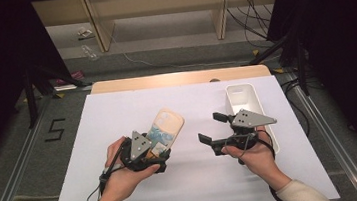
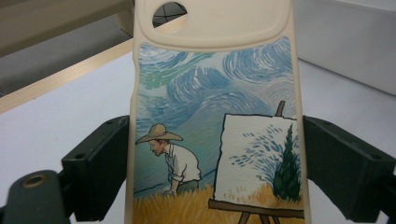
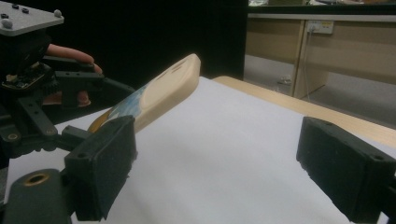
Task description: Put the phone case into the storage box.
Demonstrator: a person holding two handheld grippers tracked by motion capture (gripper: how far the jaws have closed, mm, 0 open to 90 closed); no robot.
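Clamping the painted phone case (image 1: pixel 165 128) by its long edges in the left gripper (image 1: pixel 148 154), tilted up off the white table (image 1: pixel 117 112) toward one o'clock, with the right gripper (image 1: pixel 220 131) at three o'clock of it, jaws apart and empty, beside the white tray (image 1: pixel 254 97).
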